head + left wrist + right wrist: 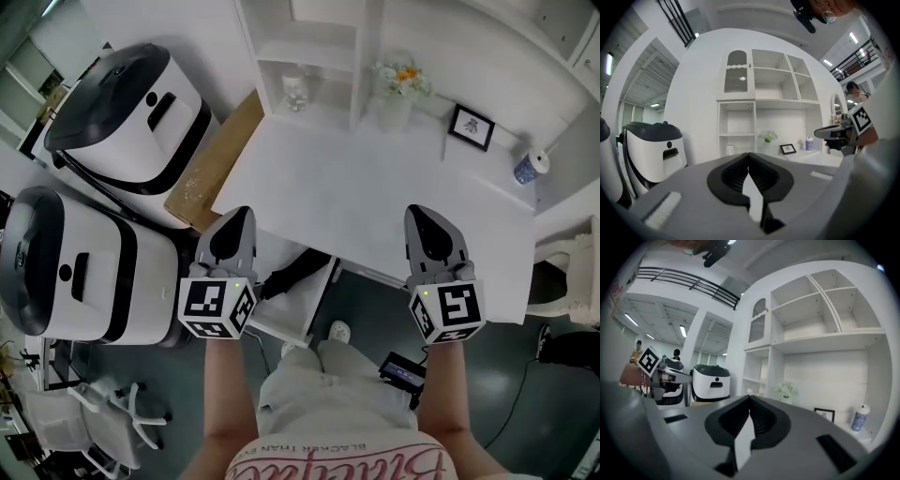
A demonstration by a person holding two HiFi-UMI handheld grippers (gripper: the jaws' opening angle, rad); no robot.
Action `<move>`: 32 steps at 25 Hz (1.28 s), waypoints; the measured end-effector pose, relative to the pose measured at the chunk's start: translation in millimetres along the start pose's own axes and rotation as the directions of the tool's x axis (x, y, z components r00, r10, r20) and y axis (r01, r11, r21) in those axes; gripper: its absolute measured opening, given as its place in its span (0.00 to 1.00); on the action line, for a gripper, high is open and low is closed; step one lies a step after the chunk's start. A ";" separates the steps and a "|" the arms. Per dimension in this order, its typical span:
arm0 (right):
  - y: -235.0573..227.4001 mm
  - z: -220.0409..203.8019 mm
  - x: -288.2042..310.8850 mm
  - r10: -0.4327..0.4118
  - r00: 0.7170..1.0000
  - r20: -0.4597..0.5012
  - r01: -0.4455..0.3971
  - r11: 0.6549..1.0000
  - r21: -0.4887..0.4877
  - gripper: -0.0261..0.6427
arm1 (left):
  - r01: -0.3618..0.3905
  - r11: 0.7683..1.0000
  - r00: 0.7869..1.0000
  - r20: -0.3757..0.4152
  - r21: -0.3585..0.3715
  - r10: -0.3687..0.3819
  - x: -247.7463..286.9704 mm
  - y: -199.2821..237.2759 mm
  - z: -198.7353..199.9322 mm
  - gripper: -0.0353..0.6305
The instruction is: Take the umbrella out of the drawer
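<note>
At the near edge of the counter (375,187), the left tool (239,216) and the right tool (418,212) hover, each pressed together and empty. Below the counter, a dark umbrella (292,272) lies in the open drawer (302,317).

The left gripper (241,214) and right gripper (418,212) match. Each is a smooth grey shell with black ribbed pads at the end nearest the white desk (356,197). At the far end sits a white cube of black square markers with a tiny green light. The person wears a white top (347,461) with pink lettering and pale shorts (323,389).
</note>
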State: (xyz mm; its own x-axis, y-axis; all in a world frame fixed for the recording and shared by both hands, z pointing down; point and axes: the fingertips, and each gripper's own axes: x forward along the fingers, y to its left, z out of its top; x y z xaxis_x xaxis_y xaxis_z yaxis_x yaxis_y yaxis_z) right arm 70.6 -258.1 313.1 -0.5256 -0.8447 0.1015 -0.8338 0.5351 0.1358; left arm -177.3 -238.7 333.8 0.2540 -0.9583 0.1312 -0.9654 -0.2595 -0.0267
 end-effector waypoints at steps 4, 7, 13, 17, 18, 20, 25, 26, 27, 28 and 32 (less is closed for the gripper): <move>-12.6 -10.8 -14.3 -0.064 0.998 -0.026 0.065 0.998 0.025 0.05 | 0.078 0.997 0.997 -0.026 0.003 -0.078 13.9 -12.7 -6.2 0.07; -16.5 -15.2 -26.2 -0.116 0.992 -0.043 0.117 0.993 0.033 0.05 | 0.136 0.991 0.990 -0.043 0.011 -0.135 23.2 -19.7 -8.6 0.07; -11.8 -22.2 -48.6 -0.213 0.973 -0.082 0.217 0.975 0.043 0.05 | 0.261 0.965 0.963 -0.066 -0.004 -0.261 36.1 -30.1 -13.2 0.21; -3.7 -26.1 -62.0 -0.271 0.956 -0.109 0.277 0.960 0.045 0.05 | 0.326 0.945 0.941 -0.091 -0.003 -0.325 40.4 -33.4 -21.4 0.30; -1.6 -27.1 -65.3 -0.285 0.952 -0.116 0.291 0.955 0.046 0.05 | 0.341 0.940 0.936 -0.098 -0.001 -0.339 41.1 -34.1 -23.7 0.33; 3.1 -29.6 -71.9 -0.310 0.942 -0.131 0.318 0.947 0.047 0.05 | 0.369 0.929 0.924 -0.113 0.008 -0.366 42.0 -35.4 -28.9 0.43; 16.0 -40.4 -86.1 -0.362 0.916 -0.170 0.375 0.926 0.048 0.05 | 0.427 0.904 0.894 -0.151 0.007 -0.421 42.2 -39.8 -46.0 0.47; 19.5 -43.8 -88.0 -0.367 0.913 -0.180 0.380 0.924 0.047 0.05 | 0.434 0.901 0.890 -0.160 0.003 -0.428 41.5 -40.4 -50.2 0.47; 23.3 -47.4 -89.5 -0.369 0.910 -0.191 0.384 0.922 0.046 0.05 | 0.440 0.898 0.885 -0.169 0.001 -0.434 40.5 -41.1 -54.8 0.47; 27.1 -51.2 -90.9 -0.370 0.907 -0.202 0.386 0.921 0.046 0.05 | 0.446 0.895 0.880 -0.180 -0.001 -0.439 39.3 -41.9 -59.8 0.47; 40.9 -67.1 -94.5 -0.365 0.899 -0.241 0.388 0.920 0.053 0.05 | 0.467 0.884 0.860 -0.227 -0.007 -0.456 32.9 -44.7 -80.8 0.47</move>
State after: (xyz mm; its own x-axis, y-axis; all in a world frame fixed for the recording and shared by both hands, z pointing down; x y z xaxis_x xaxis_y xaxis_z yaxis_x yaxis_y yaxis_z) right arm 97.5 -155.5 375.1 -0.1272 -0.9519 0.2786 -0.9801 0.1638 0.1120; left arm -130.6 -249.0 419.4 0.6455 -0.6789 0.3498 -0.7353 -0.6763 0.0445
